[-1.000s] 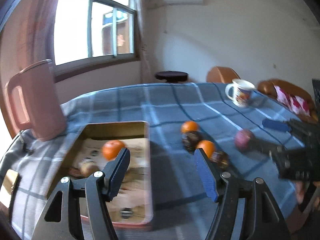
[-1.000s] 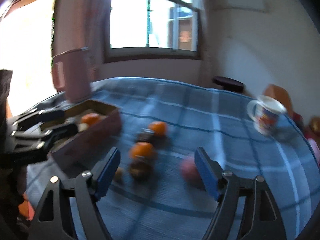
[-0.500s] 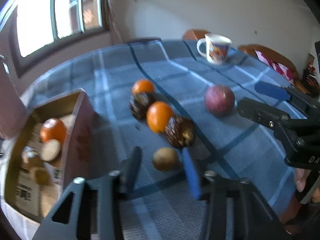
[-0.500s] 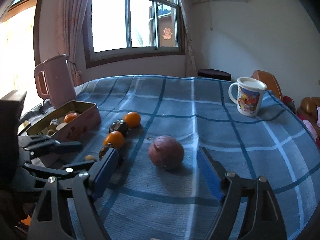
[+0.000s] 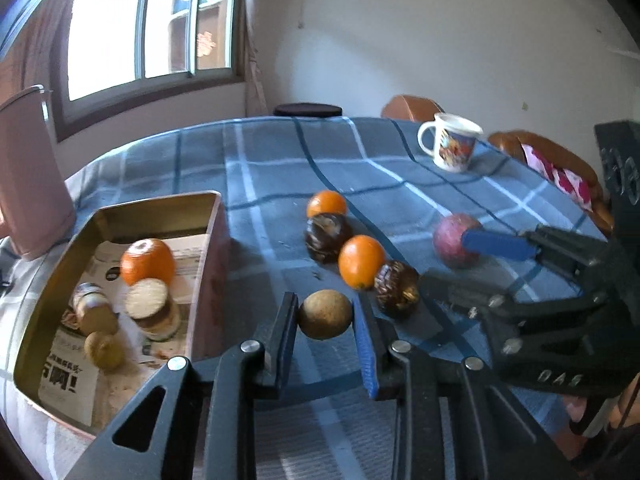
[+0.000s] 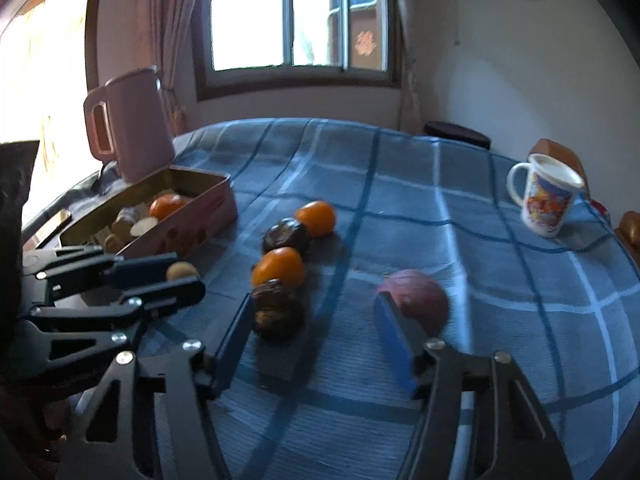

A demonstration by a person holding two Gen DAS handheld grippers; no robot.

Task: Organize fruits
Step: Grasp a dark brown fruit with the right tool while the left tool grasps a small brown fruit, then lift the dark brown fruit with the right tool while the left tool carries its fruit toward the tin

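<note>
A: What's biggest here?

B: The table (image 5: 280, 168) under a blue checked cloth. At 9 o'clock on it in the left wrist view stands a pink jug (image 5: 28, 184), and just in front of that a tin (image 5: 212, 240) with an orange (image 5: 147, 261) and some small pale pieces inside.

A: And the mug?

B: White mug (image 5: 450, 144), far off at 1 o'clock, well apart from the fruit.

A: The loose fruit?

B: A row at centre: far orange (image 5: 326, 204), dark fruit (image 5: 326, 236), near orange (image 5: 361, 261), second dark fruit (image 5: 396, 288). A red fruit (image 5: 454, 240) lies at 3 o'clock of the row.

A: The claws?

B: The left gripper (image 5: 325, 316) pinches a small brown fruit (image 5: 325, 314), both pads tight on its sides, at 6 o'clock of the row, just beside the tin. The right gripper (image 6: 316, 332) is closing; the red fruit sits just past its right finger (image 6: 394, 344), a dark fruit by its left, neither pressed.
</note>
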